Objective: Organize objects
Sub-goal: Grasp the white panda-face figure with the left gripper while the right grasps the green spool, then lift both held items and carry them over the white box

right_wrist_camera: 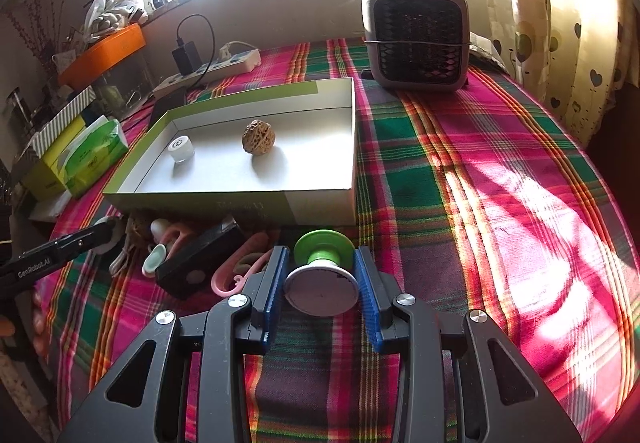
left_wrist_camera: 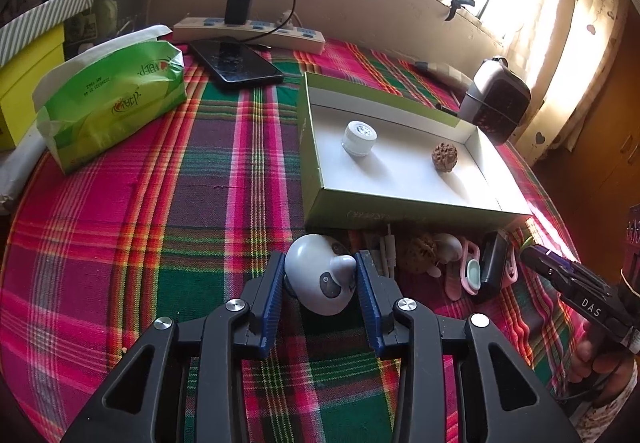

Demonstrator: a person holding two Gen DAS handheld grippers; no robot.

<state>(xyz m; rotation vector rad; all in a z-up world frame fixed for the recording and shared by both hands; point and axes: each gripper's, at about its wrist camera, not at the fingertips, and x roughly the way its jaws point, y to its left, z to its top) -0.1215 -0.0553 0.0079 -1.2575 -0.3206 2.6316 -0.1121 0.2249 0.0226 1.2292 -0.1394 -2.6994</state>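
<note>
Print on the green tissue pack (left_wrist_camera: 112, 103) is too small to read. The box wall (right_wrist_camera: 240, 207) hides the far parts of the clutter behind it. The frame's three o'clock edge cuts the right gripper (left_wrist_camera: 532, 255).

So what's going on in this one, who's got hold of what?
A person is tidying small things off a plaid cloth into an open box, using a handheld gripper in each hand. The left gripper has a white panda-like toy between its jaws, and the right gripper is closed on a green and white spool. A small white jar and a walnut already lie in the box. A pile of other bits waits in front of it.
</note>
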